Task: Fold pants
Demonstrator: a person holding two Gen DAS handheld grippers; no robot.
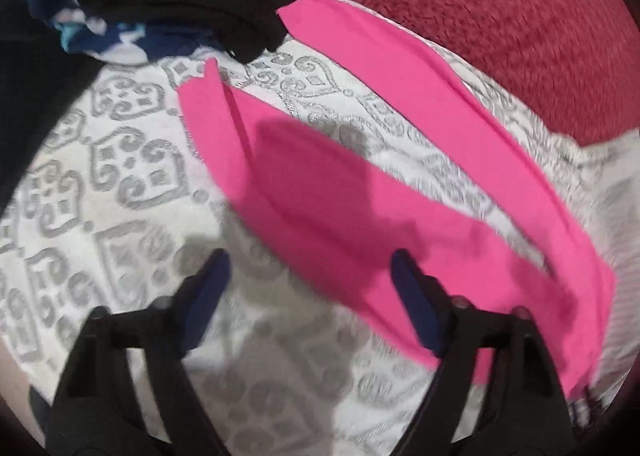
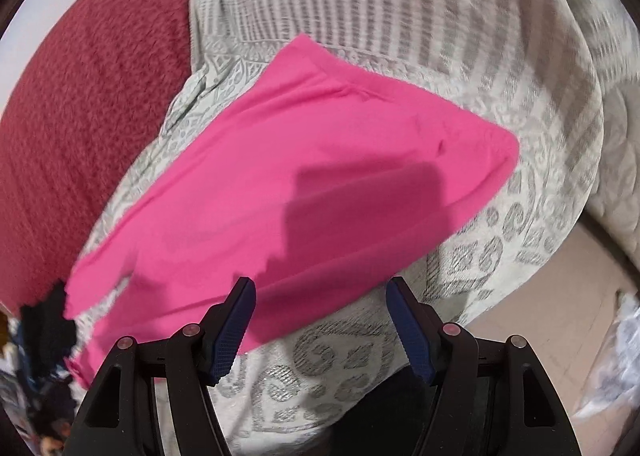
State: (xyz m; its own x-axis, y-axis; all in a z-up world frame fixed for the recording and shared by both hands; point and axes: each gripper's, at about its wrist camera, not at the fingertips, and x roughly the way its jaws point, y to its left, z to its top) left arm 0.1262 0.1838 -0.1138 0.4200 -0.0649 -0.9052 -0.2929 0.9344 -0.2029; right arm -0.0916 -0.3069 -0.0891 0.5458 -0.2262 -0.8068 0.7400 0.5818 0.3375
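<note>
Two grippers are in view, one per wrist camera, and neither holds anything. Left gripper [image 1: 308, 268]: jaws spread wide, nothing between them but patterned bedspread [image 1: 120, 160]. Right gripper [image 2: 320, 296]: jaws likewise parted and empty.

Pink pants [image 1: 328, 192] lie flat on the white-and-grey bedspread. In the left wrist view the two legs run from near right toward the far left, apart from each other, with a strip of bedspread showing between them. The nearer leg passes just beyond the tip of the right-hand finger [image 1: 412, 296] of the left gripper; whether it touches cannot be determined. The left-hand finger sits over bare bedspread.

In the right wrist view the pants [image 2: 300, 176] present their broad upper part, waistband toward the far right, directly beyond the jaws. Gripper shadow falls on the cloth. The near edge of the fabric lies at the tip of the left-hand finger [image 2: 236, 320].

Dark red blanket [image 1: 480, 16] lies along the far side. Black garment [image 1: 224, 4] and blue printed cloth [image 1: 100, 36] are heaped at far left, near the leg ends.
</note>
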